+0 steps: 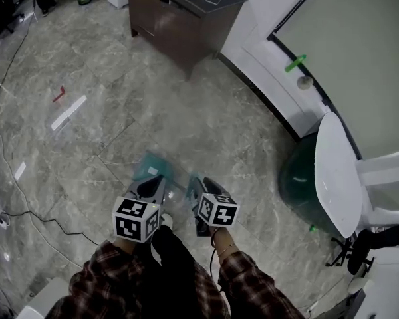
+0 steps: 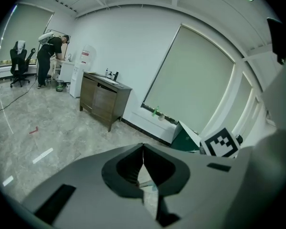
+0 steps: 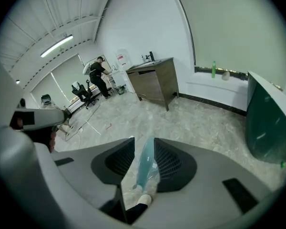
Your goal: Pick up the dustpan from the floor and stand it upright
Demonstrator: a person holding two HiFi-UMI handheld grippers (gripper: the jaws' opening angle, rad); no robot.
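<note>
The person stands bent over, both plaid sleeves (image 1: 100, 278) reaching down and forward, the 2 grippers held low, side by side and close together, jaws aimed at the floor ahead. The left gripper (image 1: 151, 180) has its jaws pressed together at the tips with nothing between them. The right gripper (image 1: 203, 182) has its jaws a little apart, and the translucent teal dustpan (image 1: 153, 168) sits just ahead of both claws, one end reaching in between the right one's jaws. In the right gripper view the dustpan (image 3: 144, 168) shows edge-on, its long axis running along the jaws and away from the claw, the far end tipped slightly to the right. It lies against the right-hand pad, and a sliver of floor shows on its other side. Whether the dustpan rests on the floor or is lifted, I cannot tell.
</note>
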